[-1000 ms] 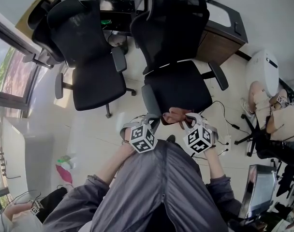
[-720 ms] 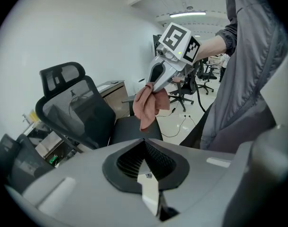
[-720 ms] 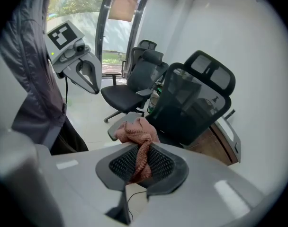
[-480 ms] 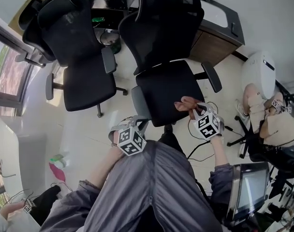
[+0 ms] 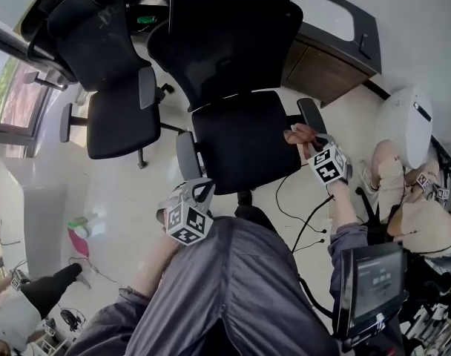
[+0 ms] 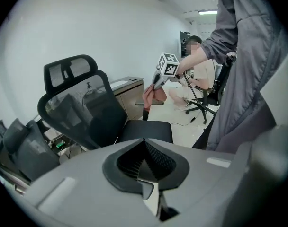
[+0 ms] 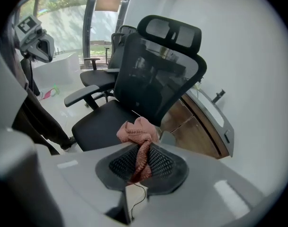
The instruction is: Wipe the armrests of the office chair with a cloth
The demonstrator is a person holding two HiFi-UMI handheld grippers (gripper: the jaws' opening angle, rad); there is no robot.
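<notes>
A: Cloth (image 7: 137, 132)?
B: Pink knit, soft, light, floppy. Right gripper (image 7: 143, 161) pinches one end; the bunch sits by the office chair (image 5: 244, 143) armrest (image 5: 311, 114). Probably wants a fuller bite for wiping.
A: Left gripper (image 6: 146, 163)?
B: Jaws together, empty.

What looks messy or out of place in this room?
Nothing is spilled or broken. Two things on the floor stand out: a black cable lies loose and curly beside the near chair, where feet or wheels might catch it, and a pink and green thing lies further left, too small to tell what it is.
</notes>
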